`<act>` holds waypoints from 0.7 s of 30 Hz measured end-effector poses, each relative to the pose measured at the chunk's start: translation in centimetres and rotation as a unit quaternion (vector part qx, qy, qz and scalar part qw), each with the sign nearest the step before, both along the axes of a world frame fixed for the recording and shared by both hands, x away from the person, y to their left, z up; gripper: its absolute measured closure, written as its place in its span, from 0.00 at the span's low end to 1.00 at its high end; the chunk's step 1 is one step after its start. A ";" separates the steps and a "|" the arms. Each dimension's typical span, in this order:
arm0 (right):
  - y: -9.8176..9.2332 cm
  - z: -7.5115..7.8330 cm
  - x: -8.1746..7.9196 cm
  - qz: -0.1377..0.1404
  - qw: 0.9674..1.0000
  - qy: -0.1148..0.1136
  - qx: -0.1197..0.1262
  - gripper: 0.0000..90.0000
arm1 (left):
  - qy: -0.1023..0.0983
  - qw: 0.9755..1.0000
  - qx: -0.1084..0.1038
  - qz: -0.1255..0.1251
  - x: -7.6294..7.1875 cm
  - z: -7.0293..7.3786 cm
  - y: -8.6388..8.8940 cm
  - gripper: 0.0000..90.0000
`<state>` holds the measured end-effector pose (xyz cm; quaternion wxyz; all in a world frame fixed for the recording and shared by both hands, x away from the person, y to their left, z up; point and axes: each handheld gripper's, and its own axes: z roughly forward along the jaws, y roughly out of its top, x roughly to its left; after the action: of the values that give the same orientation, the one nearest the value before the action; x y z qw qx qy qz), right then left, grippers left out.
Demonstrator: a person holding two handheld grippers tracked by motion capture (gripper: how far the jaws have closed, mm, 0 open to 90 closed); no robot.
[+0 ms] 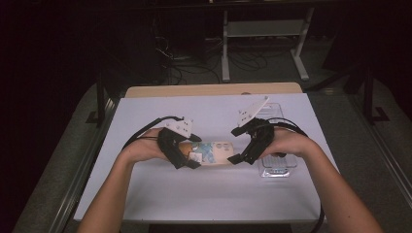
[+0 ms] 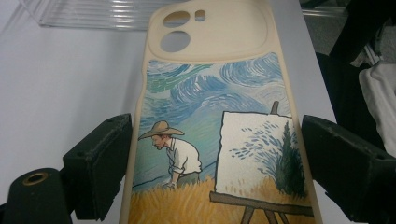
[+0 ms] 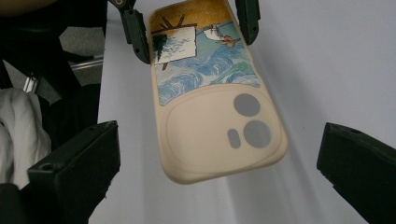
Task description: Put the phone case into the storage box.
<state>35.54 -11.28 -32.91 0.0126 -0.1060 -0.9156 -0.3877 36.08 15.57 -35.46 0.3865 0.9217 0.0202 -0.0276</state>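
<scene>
A cream phone case (image 1: 216, 153) printed with a painter in a wheat field is held just above the white table cover. My left gripper (image 1: 187, 158) is shut across its picture end; in the left gripper view both black jaws press the edges of the case (image 2: 210, 116). My right gripper (image 1: 238, 158) is at the camera-cutout end. In the right gripper view its jaws stand wide on either side of the case (image 3: 210, 121) with clear gaps, so the right gripper (image 3: 219, 135) is open. Farther off in that view, the left gripper (image 3: 194, 42) clamps the far end.
A clear plastic box (image 1: 277, 165) lies under the right hand, near the right edge of the white cover (image 1: 204, 194), and appears again as the clear plastic box (image 2: 93, 14) beyond the case. Table legs and cables stand in the dark behind the table.
</scene>
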 end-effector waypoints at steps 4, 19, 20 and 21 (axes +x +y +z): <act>0.5 0.0 0.0 0.007 1.000 0.002 -0.003 0.00 | -0.009 1.000 0.003 -0.010 0.0 0.1 -0.1 0.13; 3.3 -0.6 0.0 0.037 0.998 0.014 -0.040 0.00 | -0.018 1.000 0.010 -0.023 -0.5 0.3 -0.6 0.13; 3.3 -0.6 0.0 0.037 0.998 0.014 -0.040 0.00 | -0.018 1.000 0.010 -0.023 -0.5 0.3 -0.6 0.13; 3.6 -0.8 0.0 0.038 0.998 0.013 -0.046 0.00 | -0.021 0.999 0.011 -0.026 -0.5 0.4 -0.6 0.13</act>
<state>35.56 -7.70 -33.71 0.0339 -0.0767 -0.9357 -0.3428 35.57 14.94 -35.10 0.3759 0.9264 -0.0117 -0.0182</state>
